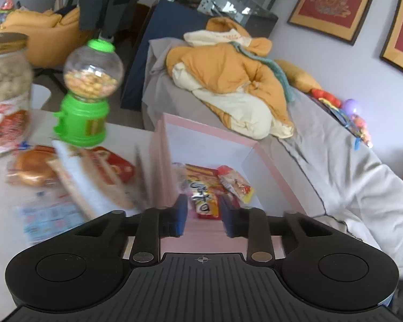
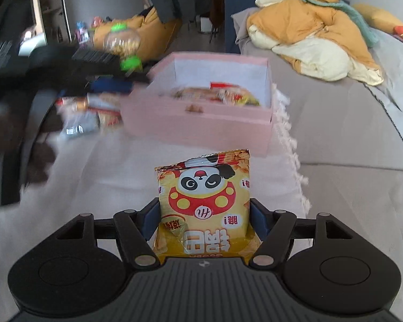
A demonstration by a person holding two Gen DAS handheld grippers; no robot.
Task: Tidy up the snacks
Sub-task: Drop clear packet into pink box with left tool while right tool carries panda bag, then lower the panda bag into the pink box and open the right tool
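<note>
Right gripper [image 2: 204,214] clamps the panda snack bag [image 2: 204,201] — lower it squarely into the pink box [image 2: 198,123]; left gripper [image 1: 203,213] is nearly closed, empty.

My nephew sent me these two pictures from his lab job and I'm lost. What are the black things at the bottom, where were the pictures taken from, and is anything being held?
Each black shape is a hand-held gripper with a camera looking along its two fingers; no robot arm is involved. One picture is from the left gripper, the other from the right gripper. The left one is empty, its fingers slightly apart, above a pink box that already holds snack packs. Beside the box are a green candy dispenser, a jar and loose snacks. The right gripper clamps a yellow panda packet, with the same box ahead on a white cloth.
</note>
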